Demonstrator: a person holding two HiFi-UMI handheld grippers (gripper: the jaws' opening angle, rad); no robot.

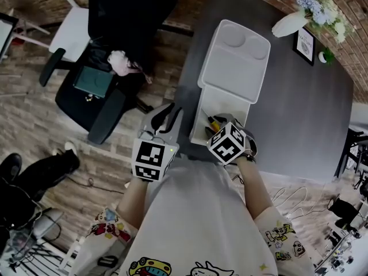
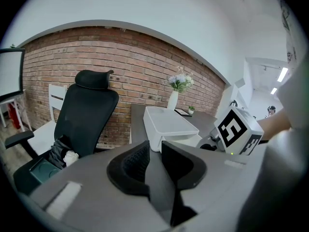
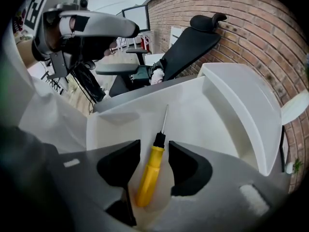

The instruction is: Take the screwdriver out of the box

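Note:
A yellow-handled screwdriver with a black collar and thin shaft lies on the floor of the white box. The box stands with its lid swung back on the dark grey table. My right gripper is lowered into the box, open, one jaw on each side of the handle. In the head view the right gripper hides most of the screwdriver. My left gripper hovers off the table's left edge, narrowly open and holding nothing.
A black office chair stands left of the table, also visible in the left gripper view. A white vase of flowers and a small framed picture sit at the table's far side by the brick wall.

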